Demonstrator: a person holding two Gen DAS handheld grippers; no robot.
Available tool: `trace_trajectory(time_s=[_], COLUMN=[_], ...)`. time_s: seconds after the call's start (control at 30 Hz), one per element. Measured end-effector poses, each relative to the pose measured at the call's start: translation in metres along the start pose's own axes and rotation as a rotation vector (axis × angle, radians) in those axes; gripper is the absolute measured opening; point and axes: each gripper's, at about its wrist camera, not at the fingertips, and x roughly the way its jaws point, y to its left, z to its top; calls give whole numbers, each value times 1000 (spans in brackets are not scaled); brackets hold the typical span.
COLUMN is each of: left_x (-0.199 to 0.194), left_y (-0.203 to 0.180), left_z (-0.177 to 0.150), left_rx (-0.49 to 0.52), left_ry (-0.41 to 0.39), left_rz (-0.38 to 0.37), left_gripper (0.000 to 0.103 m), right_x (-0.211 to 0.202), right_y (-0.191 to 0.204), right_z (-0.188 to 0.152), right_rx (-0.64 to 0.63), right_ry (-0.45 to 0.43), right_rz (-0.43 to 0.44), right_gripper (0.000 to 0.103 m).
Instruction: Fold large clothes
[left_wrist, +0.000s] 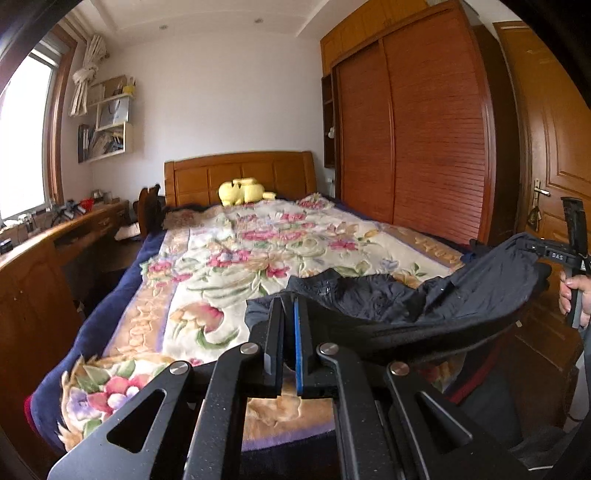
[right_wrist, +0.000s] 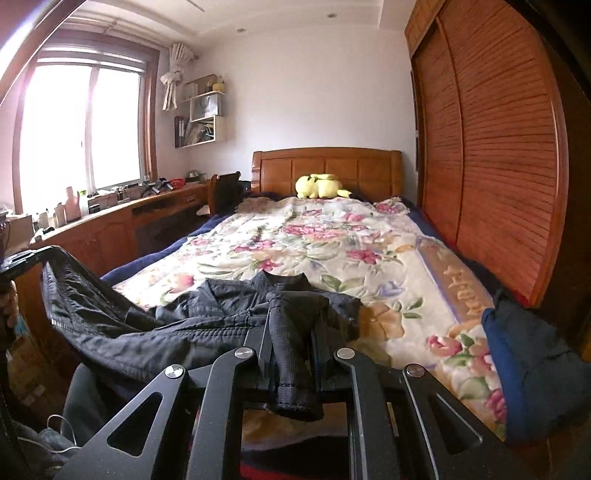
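Note:
A black quilted jacket (left_wrist: 443, 306) hangs stretched between my two grippers above the near end of the bed. In the left wrist view my left gripper (left_wrist: 290, 301) is shut, pinching one edge of the jacket at its fingertips. Far right in that view a hand (left_wrist: 570, 291) holds my right gripper (left_wrist: 535, 248), which has the other end. In the right wrist view my right gripper (right_wrist: 291, 314) is shut on a ribbed cuff that drapes back over its fingers. The jacket (right_wrist: 147, 332) sags toward my left gripper (right_wrist: 26, 258), and its collar (right_wrist: 284, 280) rests on the blanket.
A floral blanket (right_wrist: 332, 240) covers the bed, with a yellow plush toy (right_wrist: 321, 186) by the headboard. A slatted wardrobe (right_wrist: 498, 166) runs along the right side, a wooden desk (right_wrist: 110, 229) along the left. A blue garment (right_wrist: 535, 369) lies at the bed's near right corner.

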Motion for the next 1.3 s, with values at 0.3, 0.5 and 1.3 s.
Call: trace_trajectory(time_s=[0.3, 0.5, 1.3], left_x=[95, 171, 404], left_y=[9, 30, 83], left_z=[-29, -26, 49], left_rx=[-12, -47, 15], left_ry=[137, 193, 280], left_rz=[19, 40, 171], left_gripper=[5, 5, 5], right_x=[88, 159, 436], right_y=[-10, -13, -24], right_z=[-28, -12, 58], right_rx=[-2, -37, -113], right_ry=[153, 190, 263], right_rz=[2, -5, -149], right_gripper=[13, 13, 15])
